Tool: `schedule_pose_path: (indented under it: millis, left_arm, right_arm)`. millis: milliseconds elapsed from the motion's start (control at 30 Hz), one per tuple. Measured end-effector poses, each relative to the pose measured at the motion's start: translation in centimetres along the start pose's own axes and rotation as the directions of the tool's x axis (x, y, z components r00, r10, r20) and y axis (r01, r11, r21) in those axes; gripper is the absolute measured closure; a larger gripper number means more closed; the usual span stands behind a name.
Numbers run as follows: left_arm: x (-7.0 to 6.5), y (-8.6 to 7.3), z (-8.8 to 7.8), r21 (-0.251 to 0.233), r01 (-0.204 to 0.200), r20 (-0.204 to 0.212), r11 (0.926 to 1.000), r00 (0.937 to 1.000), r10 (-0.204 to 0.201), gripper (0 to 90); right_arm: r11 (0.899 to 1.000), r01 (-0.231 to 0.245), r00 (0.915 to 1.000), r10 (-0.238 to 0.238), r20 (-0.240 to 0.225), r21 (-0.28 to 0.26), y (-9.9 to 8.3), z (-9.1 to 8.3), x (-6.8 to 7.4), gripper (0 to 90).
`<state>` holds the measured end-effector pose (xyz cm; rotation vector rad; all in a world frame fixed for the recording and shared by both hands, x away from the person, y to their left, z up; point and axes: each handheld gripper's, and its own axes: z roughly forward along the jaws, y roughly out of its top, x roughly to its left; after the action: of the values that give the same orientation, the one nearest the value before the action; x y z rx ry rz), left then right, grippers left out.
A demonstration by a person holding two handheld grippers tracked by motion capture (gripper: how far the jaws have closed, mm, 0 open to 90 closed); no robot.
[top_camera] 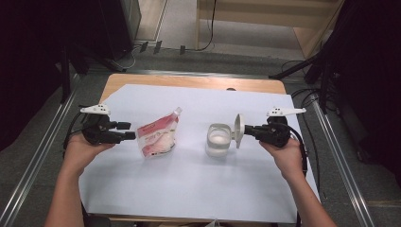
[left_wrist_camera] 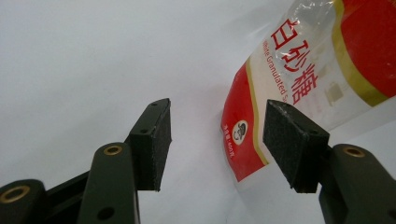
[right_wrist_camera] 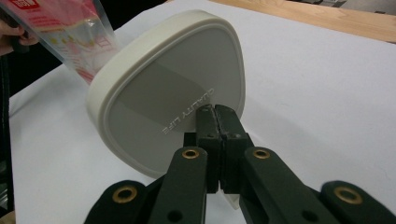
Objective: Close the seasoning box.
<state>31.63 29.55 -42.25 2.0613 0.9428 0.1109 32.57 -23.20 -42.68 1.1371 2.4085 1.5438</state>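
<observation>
High view: left tongs [top_camera: 126, 131] held in the left hand [top_camera: 81, 147] at the left side of the surface [top_camera: 189, 189], jaws pointing toward the sugar pouch [top_camera: 157, 135] and just beside its near edge, apart from it as far as can be told. Pouch red and white with a clear spout corner, tilted, resting on the white sheet about mid-left. To its right, a clear container [top_camera: 218, 140] with white contents, standing upright on the sheet, open at the top. Off-white lid [top_camera: 239, 130] standing on edge just right of the container's rim, pinched by the right tongs [top_camera: 247, 130] held in the right hand [top_camera: 285, 152]. Wooden edge of the surface showing beyond the sheet at the far side.

Left gripper view: left tongs [left_wrist_camera: 217, 144] parted, nothing between the pads [left_wrist_camera: 152, 144], bare white sheet in the gap. Sugar pouch [left_wrist_camera: 299, 74] ahead and to the right, red panel with white and red lettering, its lower corner close to the right-hand pad; contact not clear.

Right gripper view: right tongs [right_wrist_camera: 218, 140] closed tight on the edge of the lid [right_wrist_camera: 168, 88], pads pressed together over a thin tab or rim at the lid's lower part. Lid rounded-triangular, cream rim, grey inner face with pale lettering, tilted up off the sheet. Sugar pouch [right_wrist_camera: 70, 32] at upper left behind the lid, with a hand [right_wrist_camera: 11, 39] at the far left edge.
</observation>
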Motion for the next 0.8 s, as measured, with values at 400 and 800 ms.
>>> schedule_pose_path:
  millis: [400,800]
  left_arm:
    - [-0.2,0.1,0.1,0.006,-0.002,0.004,1.0000,1.0000,0.002,42.7]
    - [-0.3,0.1,0.0,0.004,-0.002,0.002,1.0000,1.0000,0.002,42.0]
  right_arm:
    - [0.999,0.033,0.9993,-0.033,-0.019,0.015,0.2,0.9,1.3,87.4]
    - [0.997,0.071,0.9971,-0.071,-0.027,0.012,0.2,0.7,1.4,65.3]
